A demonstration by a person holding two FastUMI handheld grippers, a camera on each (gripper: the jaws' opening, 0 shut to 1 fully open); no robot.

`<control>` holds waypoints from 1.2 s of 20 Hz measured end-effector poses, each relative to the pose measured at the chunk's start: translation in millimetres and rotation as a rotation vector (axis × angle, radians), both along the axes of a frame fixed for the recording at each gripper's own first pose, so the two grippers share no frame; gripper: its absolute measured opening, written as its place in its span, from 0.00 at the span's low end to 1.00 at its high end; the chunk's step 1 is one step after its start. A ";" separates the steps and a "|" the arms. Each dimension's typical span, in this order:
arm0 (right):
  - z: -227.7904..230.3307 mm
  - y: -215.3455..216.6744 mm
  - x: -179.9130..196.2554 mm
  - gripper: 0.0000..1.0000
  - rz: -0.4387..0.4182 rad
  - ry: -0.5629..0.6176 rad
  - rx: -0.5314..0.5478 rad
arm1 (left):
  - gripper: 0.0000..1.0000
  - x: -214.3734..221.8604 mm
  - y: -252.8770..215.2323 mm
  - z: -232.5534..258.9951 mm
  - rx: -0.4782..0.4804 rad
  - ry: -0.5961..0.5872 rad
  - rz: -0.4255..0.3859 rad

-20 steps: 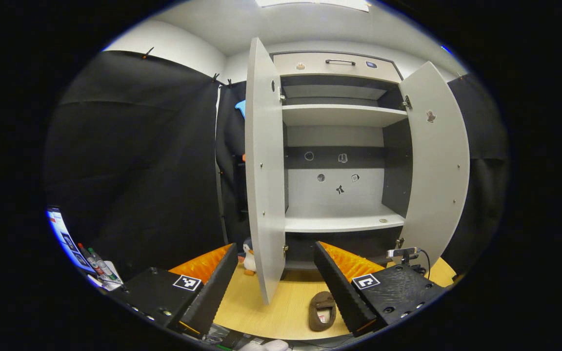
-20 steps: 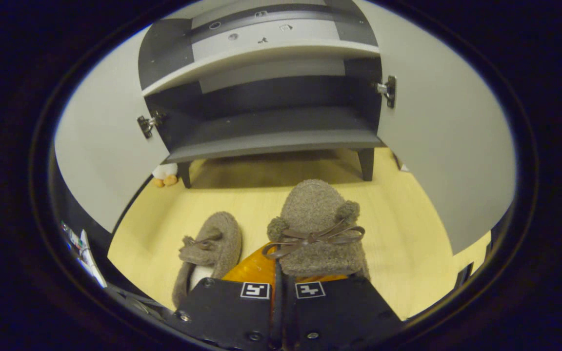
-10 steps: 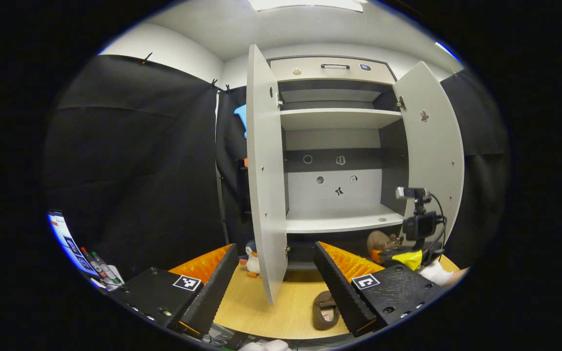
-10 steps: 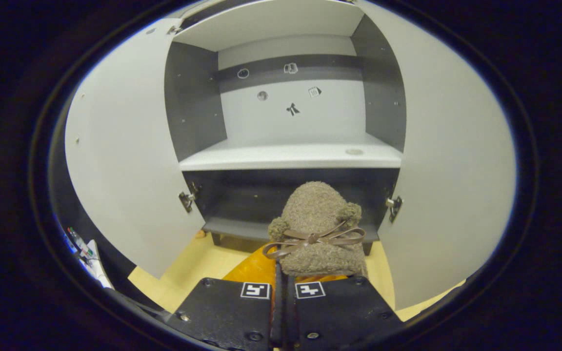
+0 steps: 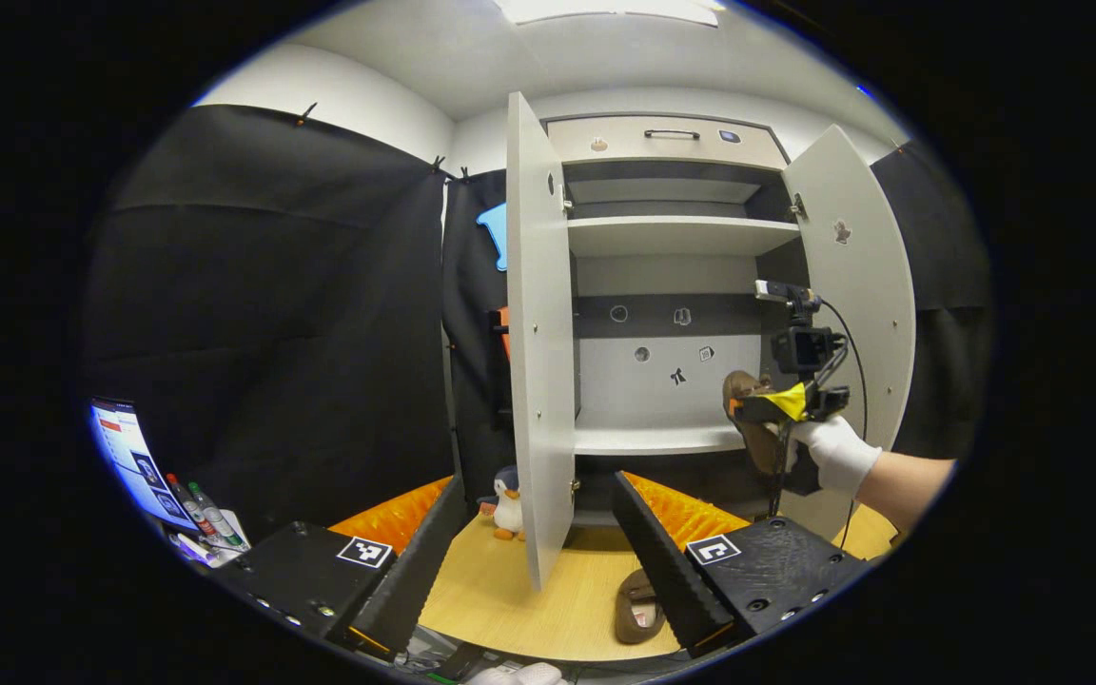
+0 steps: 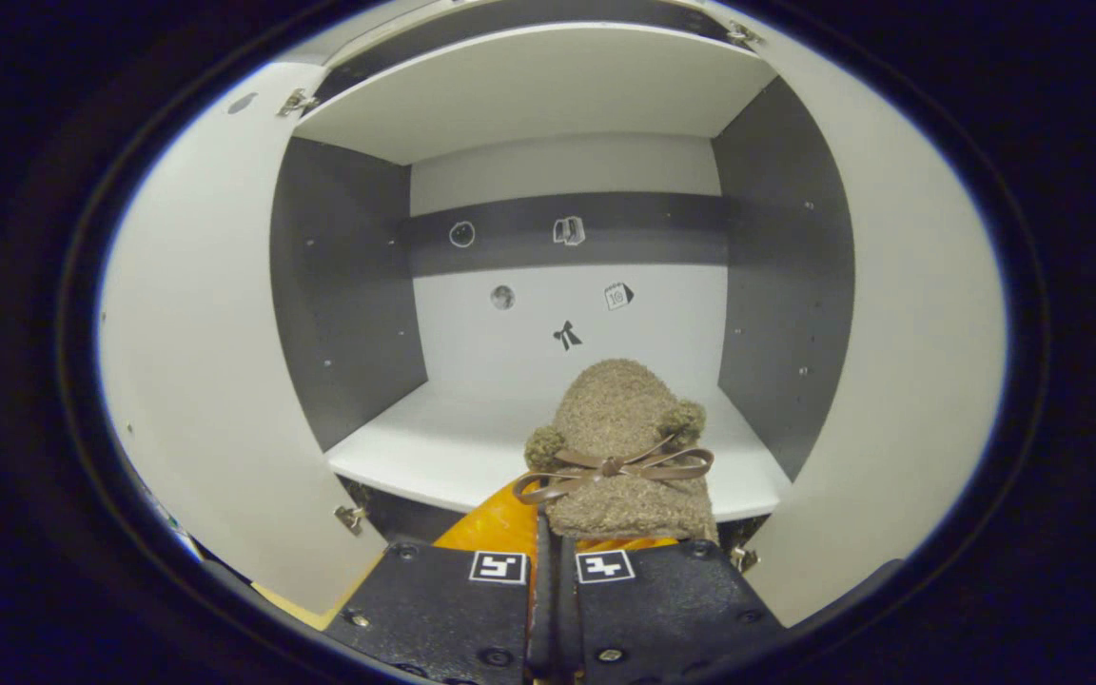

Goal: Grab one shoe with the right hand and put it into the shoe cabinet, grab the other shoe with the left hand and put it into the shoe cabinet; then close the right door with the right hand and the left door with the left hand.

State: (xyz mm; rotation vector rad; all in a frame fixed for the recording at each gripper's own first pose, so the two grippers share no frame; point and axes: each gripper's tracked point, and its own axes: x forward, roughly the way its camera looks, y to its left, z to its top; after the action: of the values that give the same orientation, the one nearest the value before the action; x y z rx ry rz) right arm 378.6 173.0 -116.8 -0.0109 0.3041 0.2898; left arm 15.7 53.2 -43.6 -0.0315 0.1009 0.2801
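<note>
Two shoes: one [image 6: 619,447] in the right gripper [image 6: 548,533], one [image 5: 636,609] on the floor.

A recording booth: black cloth walls [image 5: 272,314] around a shoe cabinet [image 5: 672,285]

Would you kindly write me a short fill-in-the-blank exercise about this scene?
1. The right tool is shut on a brown ____.
2. Both cabinet doors stand ____.
3. The other slipper lies on the ____.
4. The held slipper's toe points into the cabinet over the white ____.

Answers: slipper; open; floor; shelf
</note>
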 end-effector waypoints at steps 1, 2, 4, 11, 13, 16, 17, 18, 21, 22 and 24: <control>7.2 1.9 10.7 0.06 -0.003 -0.005 0.004 | 0.96 0.1 -0.1 -0.7 0.001 0.001 0.002; 15.3 6.0 23.3 0.06 -0.006 -0.013 0.008 | 1.00 -0.1 -0.2 -1.0 0.002 0.002 0.003; 19.8 9.8 47.4 0.06 -0.015 -0.015 -0.011 | 0.96 -0.1 -0.6 -2.5 0.002 0.008 0.002; -23.7 12.0 119.5 0.06 -0.054 0.133 -0.059 | 0.96 0.1 0.6 -1.2 0.015 0.010 0.005; -38.7 6.7 133.1 0.06 -0.073 0.198 -0.071 | 0.96 0.1 1.2 -1.7 0.015 0.012 0.013; -57.7 2.3 141.2 0.06 -0.085 0.295 -0.112 | 0.96 -0.8 0.9 -3.5 0.010 0.022 0.016; -63.4 2.9 142.8 0.06 -0.081 0.328 -0.115 | 0.96 -0.9 1.1 -3.4 0.011 0.024 0.016; -64.1 4.7 142.4 0.06 -0.074 0.347 -0.107 | 0.96 -0.5 0.9 -3.4 0.012 0.024 0.015; -67.6 2.5 139.6 0.07 -0.085 0.431 -0.130 | 0.96 -0.3 0.4 -3.4 0.011 0.021 0.009; -66.8 2.3 137.1 0.09 -0.086 0.450 -0.130 | 0.96 -0.1 0.1 -3.2 0.011 0.019 0.005; -62.3 7.8 130.0 0.17 -0.057 0.463 -0.116 | 0.96 0.4 0.4 -2.4 0.012 0.013 0.002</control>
State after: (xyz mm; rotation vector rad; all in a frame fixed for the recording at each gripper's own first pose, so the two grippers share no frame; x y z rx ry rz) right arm 508.6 180.8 -179.2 -0.0499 0.7792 0.2154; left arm 16.1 53.6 -46.0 -0.0173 0.1124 0.2826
